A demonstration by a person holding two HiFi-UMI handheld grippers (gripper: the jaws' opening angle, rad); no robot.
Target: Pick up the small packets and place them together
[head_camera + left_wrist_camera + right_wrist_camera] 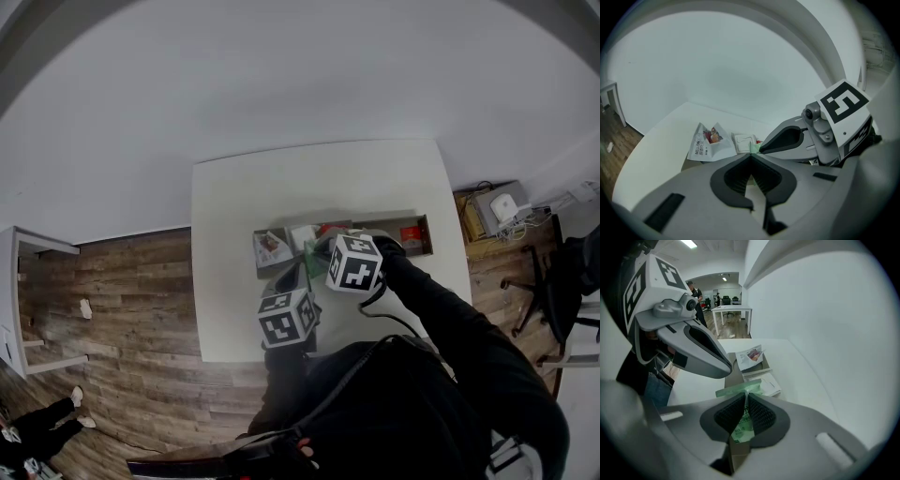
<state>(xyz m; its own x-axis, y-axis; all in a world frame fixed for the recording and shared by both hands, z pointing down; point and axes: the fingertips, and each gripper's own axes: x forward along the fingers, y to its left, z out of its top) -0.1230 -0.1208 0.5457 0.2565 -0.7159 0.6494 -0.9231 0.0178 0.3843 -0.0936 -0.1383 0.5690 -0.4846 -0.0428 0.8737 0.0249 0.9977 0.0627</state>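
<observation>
In the right gripper view my right gripper [744, 397] is shut on a green packet [741, 391], which sticks out above the pads and hangs between them. My left gripper [751, 157] has its tips together, and I see nothing gripped in them; it hovers close to the left of the right one [323, 255]. A white packet with a red picture [707, 143] and a plain white packet [743, 142] lie in the shallow brown tray [380, 228]. In the head view, red packets [411, 234] lie further right in that tray.
The tray sits mid-table on a white table [244, 197] against a white wall. To the table's right, on the wood floor, stand a box with cables [497, 208] and an office chair [553, 281]. A white desk [19, 300] is at the far left.
</observation>
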